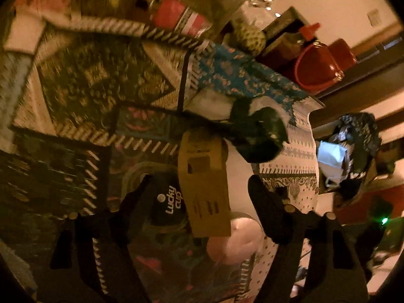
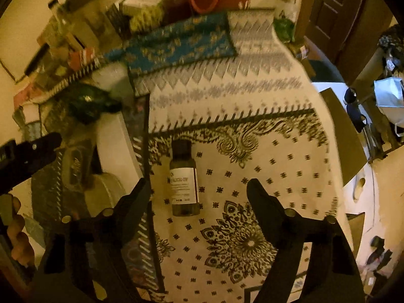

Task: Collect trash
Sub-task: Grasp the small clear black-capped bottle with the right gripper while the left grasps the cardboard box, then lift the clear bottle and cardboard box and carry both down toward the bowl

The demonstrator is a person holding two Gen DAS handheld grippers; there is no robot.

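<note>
Right gripper stands open over a small bottle lying on the patterned cloth, pads not touching it. Left gripper is open too, a brown card carton and a dark cup between its fingers, neither gripped

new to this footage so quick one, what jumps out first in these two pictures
In the right wrist view, a small dark bottle with a white label lies on the patterned cloth, between the open jaws of the right gripper. In the left wrist view, a brown cardboard cup carrier sits over a dark "Lucky cup" cup, ahead of the left gripper.
</note>
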